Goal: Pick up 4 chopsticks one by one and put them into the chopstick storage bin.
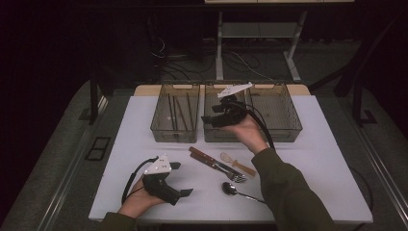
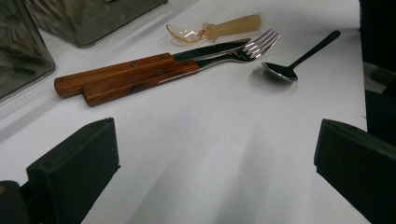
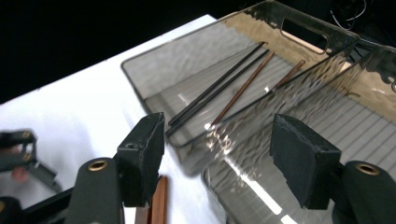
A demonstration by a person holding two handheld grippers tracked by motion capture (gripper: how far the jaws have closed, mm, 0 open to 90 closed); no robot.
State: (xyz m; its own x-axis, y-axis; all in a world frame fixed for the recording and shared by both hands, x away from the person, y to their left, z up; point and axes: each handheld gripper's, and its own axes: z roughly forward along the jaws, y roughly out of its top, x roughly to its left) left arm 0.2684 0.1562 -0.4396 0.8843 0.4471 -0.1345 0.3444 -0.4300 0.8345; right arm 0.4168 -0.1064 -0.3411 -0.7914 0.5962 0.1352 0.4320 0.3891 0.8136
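The work in hand appeared to be the sorting of cutlery from the white table [image 1: 308,144] into three clear bins at its far edge. The right gripper [image 1: 208,119] was held up over the near wall of the middle bin [image 1: 226,134], its jaws spread wide with nothing between them, which suggested that a piece had been let go there. In the right gripper view the left bin [image 3: 154,70] lay just ahead, with several chopsticks [image 3: 219,88] laid lengthwise along its floor, presumably so that like pieces were kept together. The right bin [image 1: 276,115] stood beside the middle one.

The left gripper [image 1: 185,179] was rested low on the near left of the table, its jaws also wide and empty, seemingly kept out of the way. The unsorted pieces were left in a loose cluster near the table's middle: a knife [image 2: 140,65] and a fork [image 2: 187,70] with wooden handles touching side by side, a small plastic spoon [image 2: 215,30] just beyond them, and a metal spoon [image 2: 289,65] apart to one side.
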